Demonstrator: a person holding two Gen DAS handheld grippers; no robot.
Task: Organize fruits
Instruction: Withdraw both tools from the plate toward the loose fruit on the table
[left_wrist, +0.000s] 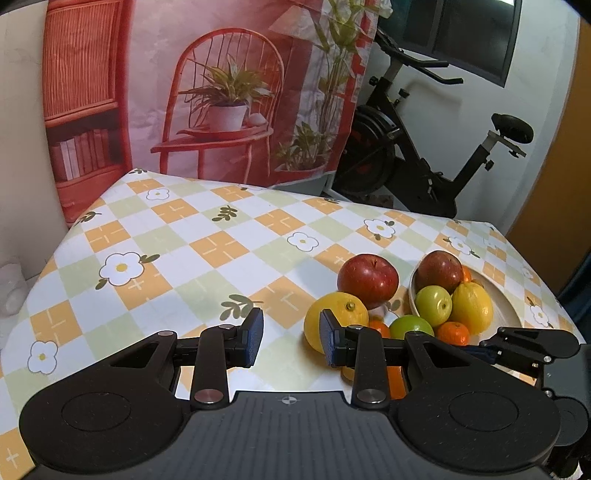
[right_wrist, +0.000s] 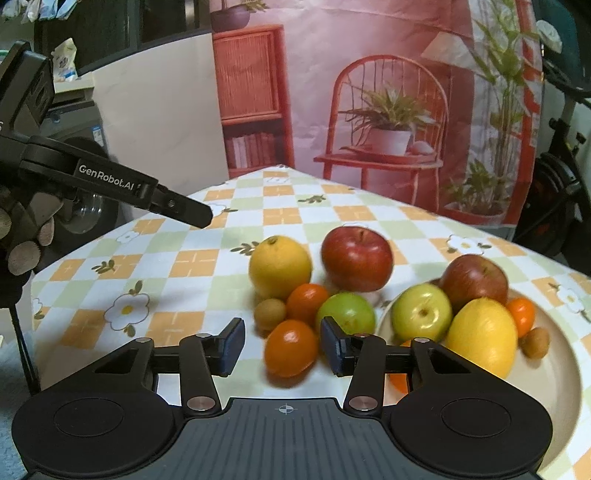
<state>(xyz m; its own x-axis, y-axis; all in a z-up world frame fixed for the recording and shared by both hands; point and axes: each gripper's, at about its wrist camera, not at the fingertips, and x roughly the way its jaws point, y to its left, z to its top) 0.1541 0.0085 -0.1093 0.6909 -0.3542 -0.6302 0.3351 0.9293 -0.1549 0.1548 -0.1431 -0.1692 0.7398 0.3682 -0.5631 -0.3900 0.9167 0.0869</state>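
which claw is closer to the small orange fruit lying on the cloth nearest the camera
Right. The right claw has that orange fruit just ahead between its open fingers, not gripped. The left claw is off to the left, open over bare cloth beside the big yellow fruit.

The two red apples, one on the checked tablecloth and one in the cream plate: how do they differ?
The red apple on the tablecloth stands alone on the cloth, stem up, evenly deep red. The red apple in the cream plate leans against a green apple and a lemon, and looks duller, with brownish streaks. Both are round, similar in size, and untouched.
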